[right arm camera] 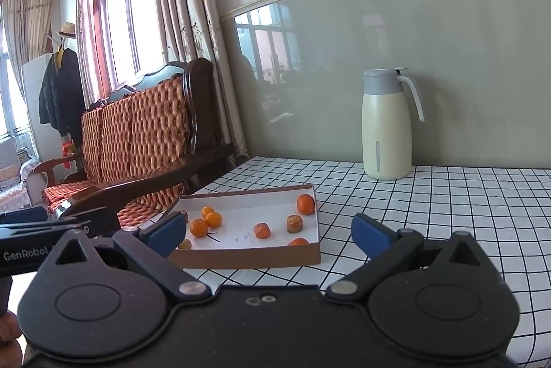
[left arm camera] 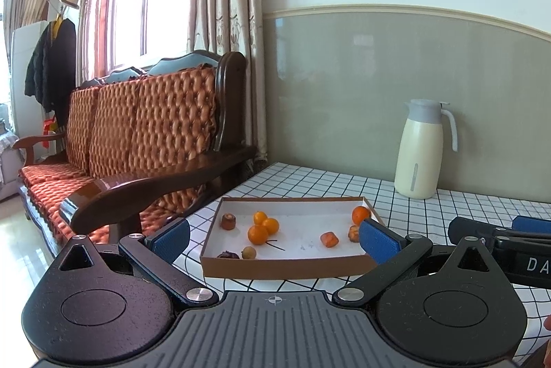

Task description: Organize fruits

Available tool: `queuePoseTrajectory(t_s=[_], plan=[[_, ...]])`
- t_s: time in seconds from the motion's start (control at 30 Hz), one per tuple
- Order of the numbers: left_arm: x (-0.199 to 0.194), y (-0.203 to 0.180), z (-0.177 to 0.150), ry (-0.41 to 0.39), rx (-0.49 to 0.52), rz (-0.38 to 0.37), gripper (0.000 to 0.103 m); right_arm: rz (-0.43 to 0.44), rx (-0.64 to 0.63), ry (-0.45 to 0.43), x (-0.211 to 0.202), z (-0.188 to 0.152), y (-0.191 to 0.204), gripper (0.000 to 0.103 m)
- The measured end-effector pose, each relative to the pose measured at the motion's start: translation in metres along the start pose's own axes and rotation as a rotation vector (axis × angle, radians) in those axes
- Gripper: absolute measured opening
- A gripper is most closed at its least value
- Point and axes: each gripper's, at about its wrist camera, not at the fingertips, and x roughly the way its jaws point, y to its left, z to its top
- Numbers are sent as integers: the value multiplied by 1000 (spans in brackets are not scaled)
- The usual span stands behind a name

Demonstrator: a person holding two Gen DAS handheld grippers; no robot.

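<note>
While both grippers hover short of the box, neither holds anything: the left gripper has its blue-padded fingers spread wide, and the right gripper shows the same wide gap. All the fruit I can see lies inside the shallow cardboard box on the checked table: three small oranges touching one another near the middle, one more orange in the far right corner, and several brownish and pale pieces scattered apart along the floor of the box.

That scene fits two stages. Either the fruit is gathered in the box and the work is done, or the loose pieces inside are yet to be sorted into groups. The pictures do not settle which, so I name no move. Any pick among these would call for a narrow closing on a small round thing that rolls easily, with care near the clustered three.

The left wrist view shows a dark fruit and a pale round one at the near wall; in the right wrist view that wall and a finger mostly hide them. The right view shows a striped brown piece clear, which the left view half hides behind a finger. A cream jug stands well apart by the wall
</note>
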Motion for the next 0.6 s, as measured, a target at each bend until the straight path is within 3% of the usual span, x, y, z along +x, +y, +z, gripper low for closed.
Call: queuePoseTrajectory(t_s=[0.6], plan=[[0, -4, -1, 7, 9, -4, 103, 2, 10, -2, 1, 0, -2, 97]])
